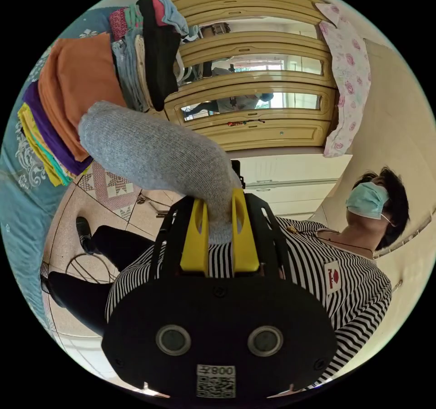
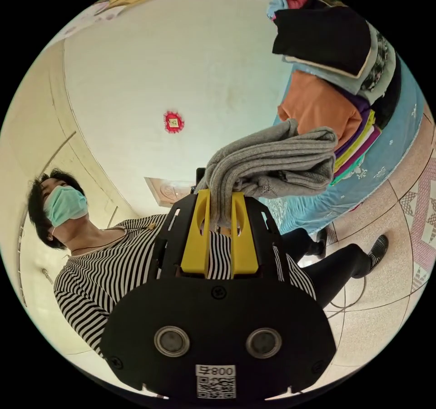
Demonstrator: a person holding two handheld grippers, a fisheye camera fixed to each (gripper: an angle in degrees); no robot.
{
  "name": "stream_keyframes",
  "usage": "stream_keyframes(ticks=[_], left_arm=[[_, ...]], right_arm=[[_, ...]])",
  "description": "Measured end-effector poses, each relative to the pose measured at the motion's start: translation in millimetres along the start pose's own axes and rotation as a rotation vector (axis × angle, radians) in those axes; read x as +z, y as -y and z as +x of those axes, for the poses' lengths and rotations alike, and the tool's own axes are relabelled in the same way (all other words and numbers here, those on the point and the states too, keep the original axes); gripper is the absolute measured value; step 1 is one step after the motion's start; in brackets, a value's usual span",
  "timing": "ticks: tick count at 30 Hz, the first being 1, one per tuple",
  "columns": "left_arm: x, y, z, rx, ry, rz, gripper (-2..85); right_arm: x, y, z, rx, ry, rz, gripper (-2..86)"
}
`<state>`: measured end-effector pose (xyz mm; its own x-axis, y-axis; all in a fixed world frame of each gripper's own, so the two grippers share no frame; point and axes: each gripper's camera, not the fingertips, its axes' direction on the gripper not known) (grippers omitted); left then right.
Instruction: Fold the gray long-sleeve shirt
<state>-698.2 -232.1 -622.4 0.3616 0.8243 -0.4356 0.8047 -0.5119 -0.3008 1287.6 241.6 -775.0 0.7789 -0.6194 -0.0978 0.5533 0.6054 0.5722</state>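
The gray long-sleeve shirt [image 1: 154, 154] is a knit fabric held up in the air. In the left gripper view, my left gripper [image 1: 220, 220] is shut on a rounded gray fold that stretches away toward the upper left. In the right gripper view, my right gripper [image 2: 220, 213] is shut on a bunched, layered part of the same gray shirt [image 2: 277, 161], which hangs toward the right. Both yellow jaw pairs press on the fabric. The rest of the shirt is hidden behind these folds.
A stack of folded clothes [image 1: 77, 104] in orange, purple, yellow and black lies on a blue bedspread [image 2: 386, 154]. A person in a striped top [image 1: 345, 286] stands behind the grippers. A yellow wardrobe [image 1: 254, 86] with mirrors and tiled floor [image 2: 399, 254] are nearby.
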Motion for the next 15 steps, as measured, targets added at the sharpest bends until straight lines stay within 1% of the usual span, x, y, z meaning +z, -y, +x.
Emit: stream_keyframes(ticks=[2,8,15], left_arm=[[33,49,13,0.043,-0.047,-0.053,9.1],[99,162,33,0.115,-0.112,-0.169,9.2],[147,288,35,0.171,-0.185,-0.226,9.2]], right_arm=[[-55,-3,3,-0.041,-0.018,0.081,7.4],[-155,3,35,-0.074,-0.074,0.243,7.3],[-232,63,93,-0.069,-0.113,0.314,7.3]])
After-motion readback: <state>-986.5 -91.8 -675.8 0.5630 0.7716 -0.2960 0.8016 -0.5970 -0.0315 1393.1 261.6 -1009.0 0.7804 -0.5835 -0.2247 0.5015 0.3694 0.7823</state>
